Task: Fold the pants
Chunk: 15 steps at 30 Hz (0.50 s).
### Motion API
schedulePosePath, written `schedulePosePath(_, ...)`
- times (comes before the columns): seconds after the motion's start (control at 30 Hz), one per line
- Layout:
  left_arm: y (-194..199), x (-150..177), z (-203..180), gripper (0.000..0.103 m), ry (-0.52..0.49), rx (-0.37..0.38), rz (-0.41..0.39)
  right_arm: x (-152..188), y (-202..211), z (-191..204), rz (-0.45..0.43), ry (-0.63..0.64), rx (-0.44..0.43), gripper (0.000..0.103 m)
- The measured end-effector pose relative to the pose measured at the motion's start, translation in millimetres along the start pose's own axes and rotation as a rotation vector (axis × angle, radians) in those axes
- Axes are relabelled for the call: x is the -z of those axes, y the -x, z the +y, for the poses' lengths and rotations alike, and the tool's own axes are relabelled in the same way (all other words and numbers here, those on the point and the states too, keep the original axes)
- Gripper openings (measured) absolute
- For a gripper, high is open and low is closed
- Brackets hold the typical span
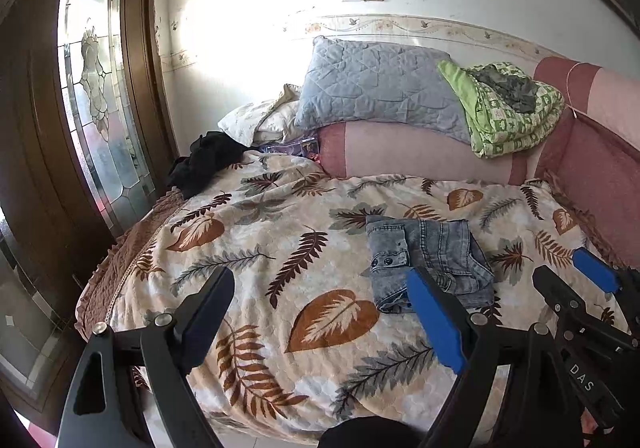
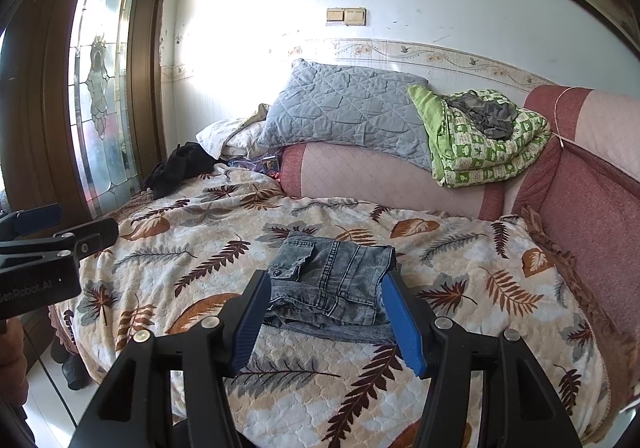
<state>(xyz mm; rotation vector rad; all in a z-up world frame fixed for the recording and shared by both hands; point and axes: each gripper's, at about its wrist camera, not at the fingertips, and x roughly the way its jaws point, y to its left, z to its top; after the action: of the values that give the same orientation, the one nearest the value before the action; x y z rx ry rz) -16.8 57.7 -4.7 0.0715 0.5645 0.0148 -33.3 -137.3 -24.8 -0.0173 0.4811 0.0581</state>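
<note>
The grey denim pants (image 1: 430,262) lie folded into a small stack on the leaf-patterned bedspread (image 1: 260,248). They also show in the right wrist view (image 2: 332,284). My left gripper (image 1: 320,312) is open and empty, held above the bedspread to the left of the pants. My right gripper (image 2: 326,324) is open and empty, just in front of the pants; it also shows at the right edge of the left wrist view (image 1: 576,280). The left gripper shows at the left edge of the right wrist view (image 2: 76,226).
A grey quilted pillow (image 2: 344,111) and a green folded blanket (image 2: 484,143) rest on the pink sofa back (image 2: 380,175). A black garment (image 2: 176,167) lies at the far left of the bedspread. A wooden door with glass (image 2: 104,67) stands on the left.
</note>
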Motion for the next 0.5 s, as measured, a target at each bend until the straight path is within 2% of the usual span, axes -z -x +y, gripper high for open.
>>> schedulePosePath(0.5, 0.1, -2.1, 0.2, 0.089, 0.000, 0.024, 0.000, 0.7, -2.8, -0.2, 0.004, 0.006, -0.001, 0.062)
